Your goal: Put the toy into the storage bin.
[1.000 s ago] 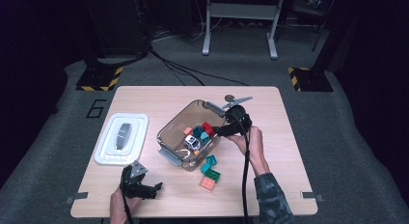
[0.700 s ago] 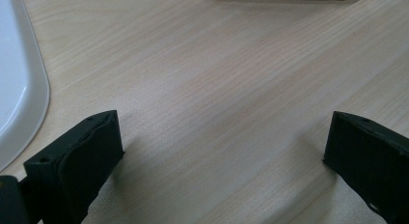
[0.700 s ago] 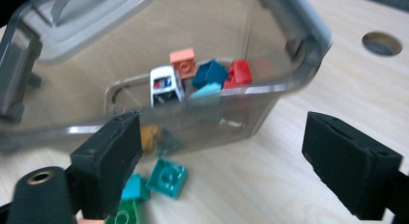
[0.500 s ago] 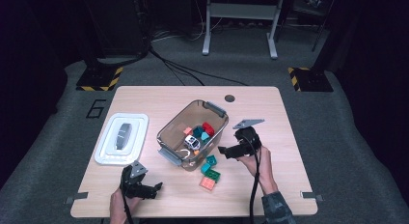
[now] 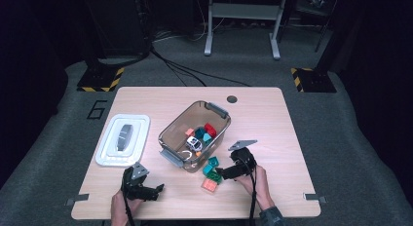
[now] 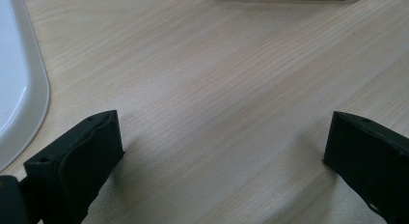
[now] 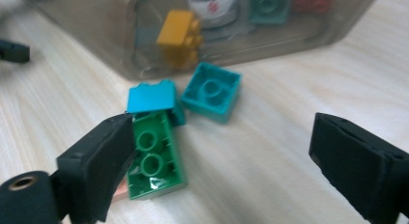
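A clear brown bin point(image 5: 171, 132) stands mid-table holding several bricks and a toy car point(image 5: 194, 143). Just in front of it lie loose bricks: a teal one point(image 5: 213, 162), a green one point(image 5: 209, 171) and an orange one point(image 5: 210, 184). My right gripper point(image 5: 220, 173) is low at these bricks and open. Its jaws have just been opening wide, then easing in a little, and grip nothing. In the right gripper view point(image 7: 222, 137) the green brick point(image 7: 154, 159) lies against one jaw, the teal brick point(image 7: 212, 91) beyond. My left gripper point(image 5: 152, 191) rests open on the table point(image 6: 222, 132).
A white lid point(image 5: 109, 149) lies left of the bin, its edge point(image 6: 29, 89) close to my left gripper. A yellow brick point(image 7: 179, 31) shows through the bin wall. The table has a cable hole point(image 5: 232, 98) at the back; dark floor surrounds it.
My right gripper has come from over the bin's near right corner down to the table beside the loose bricks. The left gripper has stayed put.
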